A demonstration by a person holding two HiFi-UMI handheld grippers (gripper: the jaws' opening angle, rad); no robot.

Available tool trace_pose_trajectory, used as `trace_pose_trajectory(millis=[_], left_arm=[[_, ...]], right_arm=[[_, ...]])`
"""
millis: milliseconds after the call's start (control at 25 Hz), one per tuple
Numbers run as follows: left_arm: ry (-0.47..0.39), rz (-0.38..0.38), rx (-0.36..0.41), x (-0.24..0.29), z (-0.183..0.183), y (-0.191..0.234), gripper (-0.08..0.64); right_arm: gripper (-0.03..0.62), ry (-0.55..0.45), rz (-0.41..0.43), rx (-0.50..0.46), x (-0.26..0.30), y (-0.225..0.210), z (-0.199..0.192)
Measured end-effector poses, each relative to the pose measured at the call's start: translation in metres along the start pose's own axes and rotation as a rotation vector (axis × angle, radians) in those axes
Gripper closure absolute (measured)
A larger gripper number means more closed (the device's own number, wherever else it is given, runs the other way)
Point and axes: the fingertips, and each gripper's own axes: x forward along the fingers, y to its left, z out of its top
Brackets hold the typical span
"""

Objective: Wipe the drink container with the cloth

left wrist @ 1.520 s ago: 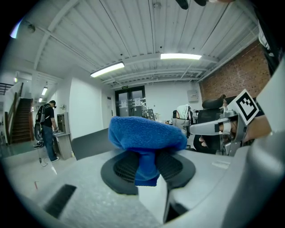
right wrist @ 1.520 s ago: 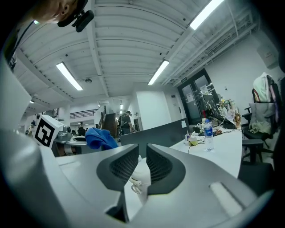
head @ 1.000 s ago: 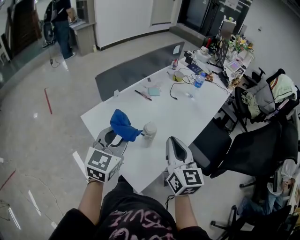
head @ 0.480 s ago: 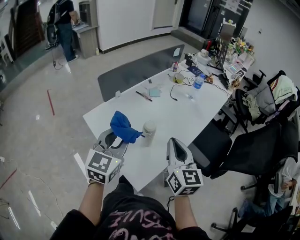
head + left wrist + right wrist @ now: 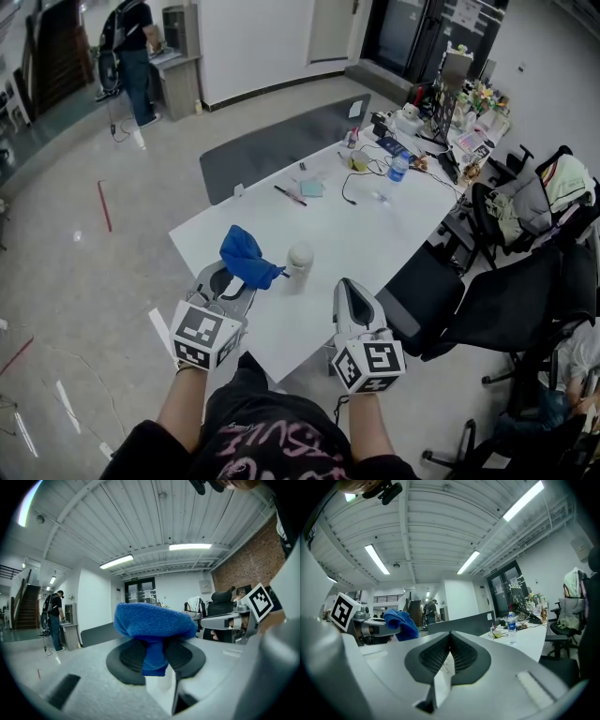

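Note:
A pale drink container with a lid stands upright near the front of the white table. My left gripper is shut on a blue cloth, which bunches above the jaws just left of the container; in the left gripper view the blue cloth is pinched between the pads and hangs a little below them. My right gripper is shut and empty, over the table's front edge to the right of the container. From the right gripper view the cloth shows at left.
At the table's far end lie a water bottle, cables, a pen and desk clutter. Black office chairs stand to the right. A grey partition runs behind the table. A person stands far off at upper left.
Both grippers and the cloth stay almost where they were. The view has shifted slightly.

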Motion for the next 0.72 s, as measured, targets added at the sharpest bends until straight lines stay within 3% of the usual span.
trace_pose_trajectory(millis=[720], left_arm=[[0.001,-0.004,0.008,-0.0096,-0.0041,-0.0014,0.460]], right_arm=[[0.597,0.007,0.002,-0.013,-0.0051,0.0039,-0.0050]])
